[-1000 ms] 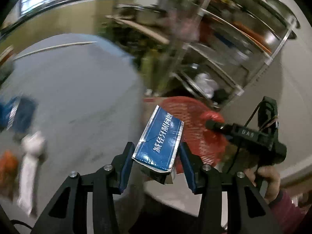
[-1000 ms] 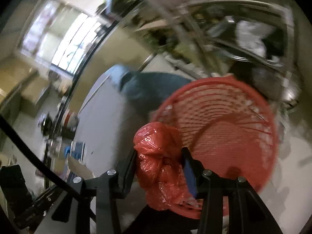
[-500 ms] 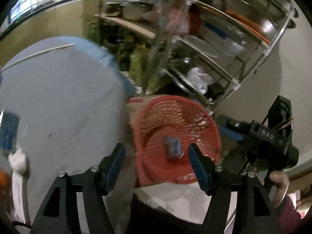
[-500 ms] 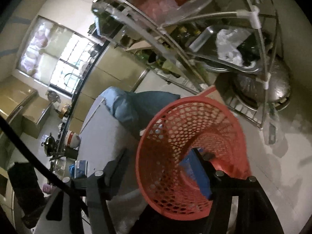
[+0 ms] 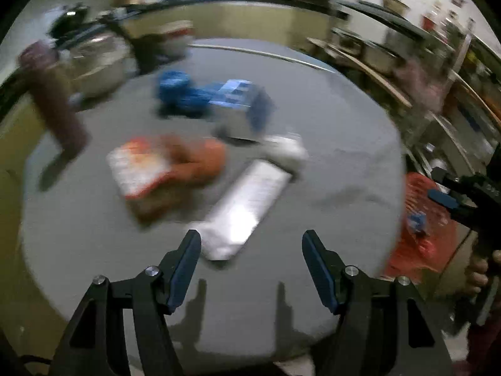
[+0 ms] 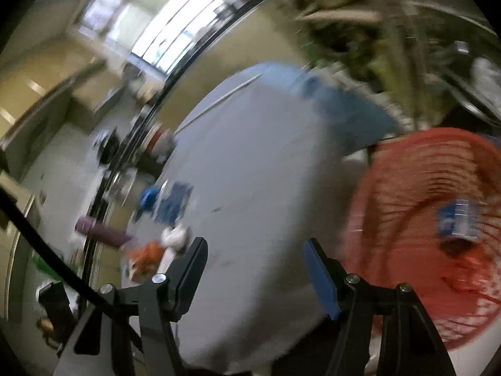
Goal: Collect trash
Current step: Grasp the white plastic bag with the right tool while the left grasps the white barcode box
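Grey round table (image 5: 328, 163) in a cluttered kitchen, red basket (image 6: 438, 194) beside.

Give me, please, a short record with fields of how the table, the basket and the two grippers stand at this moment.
table: round grey top, trash on it
trash on table: white flat packet, orange packet, blue carton, white wad
basket: red mesh basket beside the table, blue wrapper and red bag inside
left gripper: open, empty, over the table
right gripper: open, empty, near the basket

Motion-blurred trash (image 5: 169, 172), basket (image 6: 438, 219)
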